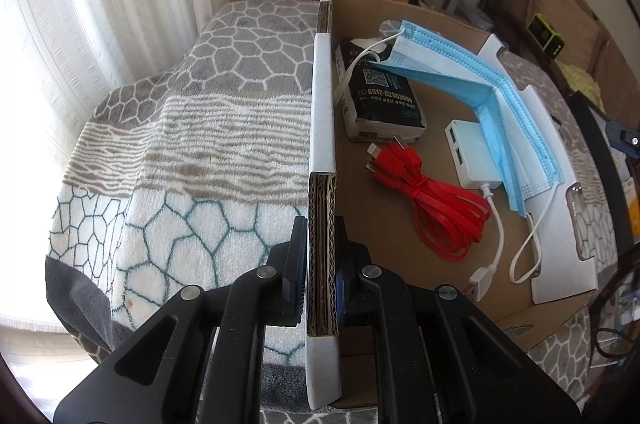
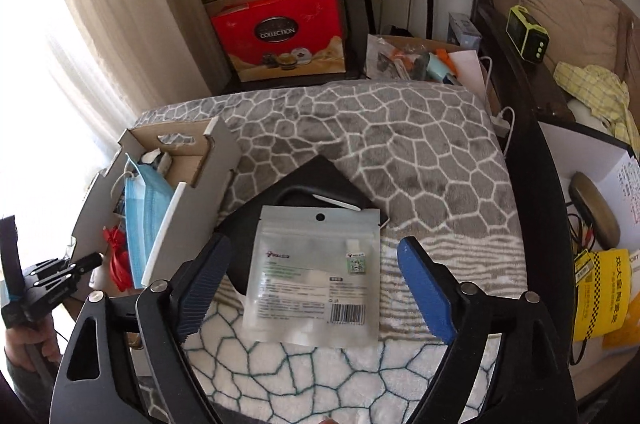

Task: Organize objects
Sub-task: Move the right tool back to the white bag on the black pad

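So far, we find the cardboard box (image 1: pixel 400 191) partly filled: a blue face mask (image 1: pixel 460 71), a black packet (image 1: pixel 380 95), a red cable bundle (image 1: pixel 436 207) and a white USB hub (image 1: pixel 472 151) lie inside. Our left tool (image 1: pixel 322 272) pinches the box's near wall, steadying it. Our right tool (image 2: pixel 316 288) hangs spread above a clear zip pouch (image 2: pixel 316 276), which rests on a black case (image 2: pixel 312 179) on the patterned blanket (image 2: pixel 420 151), beside the box. We judge these two items still unsorted.
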